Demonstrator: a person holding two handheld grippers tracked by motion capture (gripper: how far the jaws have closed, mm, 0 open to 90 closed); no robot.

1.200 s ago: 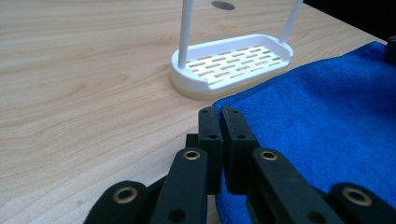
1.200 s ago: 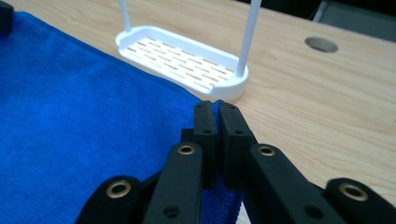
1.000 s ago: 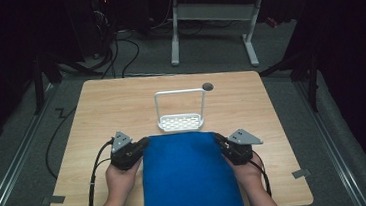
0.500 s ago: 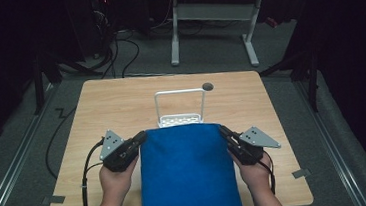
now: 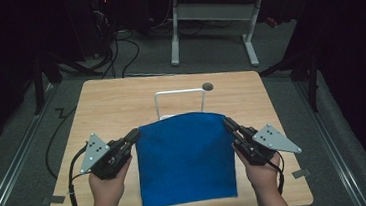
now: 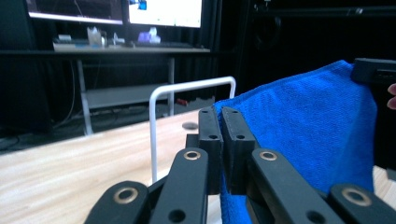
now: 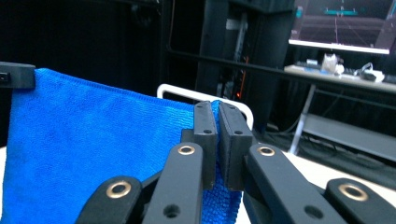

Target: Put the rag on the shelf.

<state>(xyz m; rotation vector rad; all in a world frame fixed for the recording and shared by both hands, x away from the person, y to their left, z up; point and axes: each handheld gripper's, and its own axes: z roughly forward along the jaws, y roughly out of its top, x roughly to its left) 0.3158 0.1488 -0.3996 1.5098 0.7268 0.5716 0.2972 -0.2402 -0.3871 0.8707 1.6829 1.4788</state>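
A blue cloth (image 5: 185,155) hangs stretched between my two grippers above the near half of the wooden table (image 5: 116,106). My left gripper (image 5: 132,135) is shut on the cloth's upper left corner; in the left gripper view the jaws (image 6: 220,135) pinch the blue cloth (image 6: 308,121). My right gripper (image 5: 228,124) is shut on the upper right corner, and the blue cloth (image 7: 93,144) shows pinched in the right gripper (image 7: 217,135). Behind the cloth stands a white wire rack (image 5: 179,94), its base hidden by the cloth.
A small dark round hole (image 5: 207,87) sits in the table behind the rack. The white rack's bar (image 6: 187,88) rises just beyond the cloth's top edge. A desk frame and cables lie on the floor beyond the table's far edge.
Both grippers have lifted the cloth's far edge up and moved apart slightly, so the cloth now covers the rack's base and hangs higher.
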